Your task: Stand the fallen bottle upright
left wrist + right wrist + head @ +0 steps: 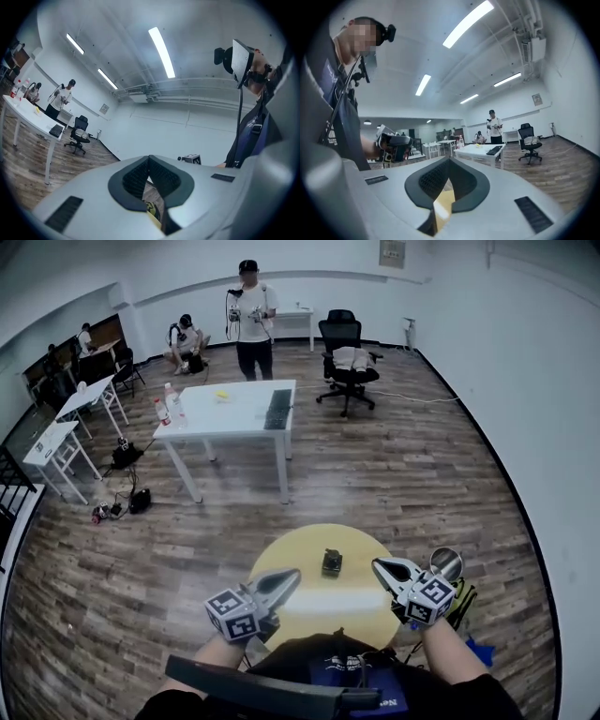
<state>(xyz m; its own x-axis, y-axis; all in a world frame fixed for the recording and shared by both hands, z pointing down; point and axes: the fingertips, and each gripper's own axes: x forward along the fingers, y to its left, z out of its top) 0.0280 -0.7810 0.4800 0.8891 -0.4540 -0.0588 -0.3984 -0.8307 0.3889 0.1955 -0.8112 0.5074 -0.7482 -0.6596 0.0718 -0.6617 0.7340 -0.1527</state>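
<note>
Head view looks down on a round yellow counter [286, 554] standing on a wood-plank floor [422, 484] in a white-walled room. The bottle [331, 562], small and dark, sits near the middle of that counter and seems to stand on its base, though from above this is hard to tell. The left claw [291, 577] and right claw [380, 565] hover either side of it, apart from it. Each one's own view shows its tips pressed together with nothing between them.

Farther off are a white counter [234, 413] carrying a keyboard [278, 409], a black office chair [345, 362] and a standing person [251, 320]. Strip lights [161, 51] run along the ceiling. Square markers cover the claws' cubes; no writing is legible.
</note>
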